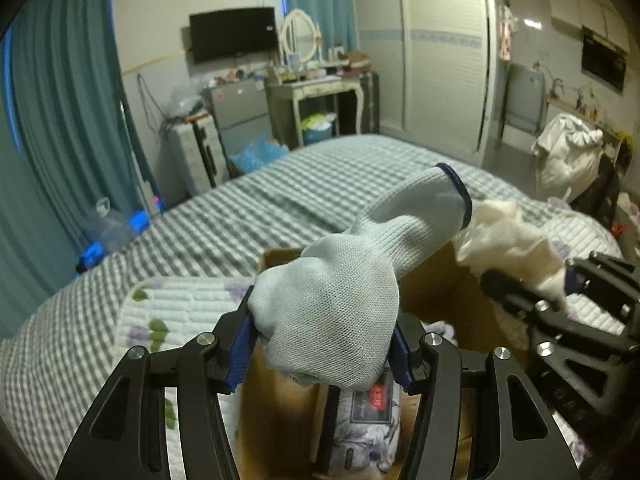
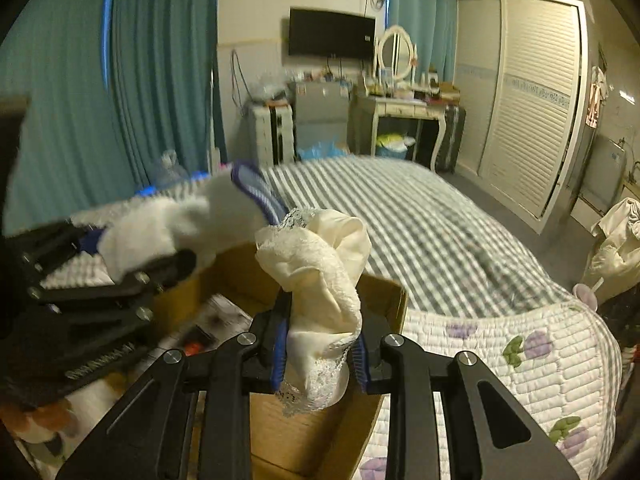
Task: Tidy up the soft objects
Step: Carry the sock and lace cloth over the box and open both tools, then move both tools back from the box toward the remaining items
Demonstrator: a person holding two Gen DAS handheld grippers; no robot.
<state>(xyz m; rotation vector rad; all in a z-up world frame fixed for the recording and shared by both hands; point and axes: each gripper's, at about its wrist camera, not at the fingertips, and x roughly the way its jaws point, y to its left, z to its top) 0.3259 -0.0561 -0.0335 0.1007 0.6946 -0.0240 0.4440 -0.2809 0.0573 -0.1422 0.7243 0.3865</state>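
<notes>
You are pinching a pale blue knit glove (image 1: 332, 320) between the blue pads of your left gripper (image 1: 320, 354), its navy-edged cuff pointing up and away. Your right gripper (image 2: 320, 354) is clamping a cream, lace-trimmed cloth (image 2: 320, 292) the same way. Both are hovering over an open cardboard box (image 2: 384, 292) sitting on the bed (image 1: 248, 208), beside a floral quilted pad (image 2: 520, 364). Inside the box you are already keeping a floral printed packet (image 1: 368, 432) and, lower left in the right view, something plush, blurred. So part of the sorting looks done; these two pieces are not yet in the box, and releasing them there seems to be what is left.
</notes>
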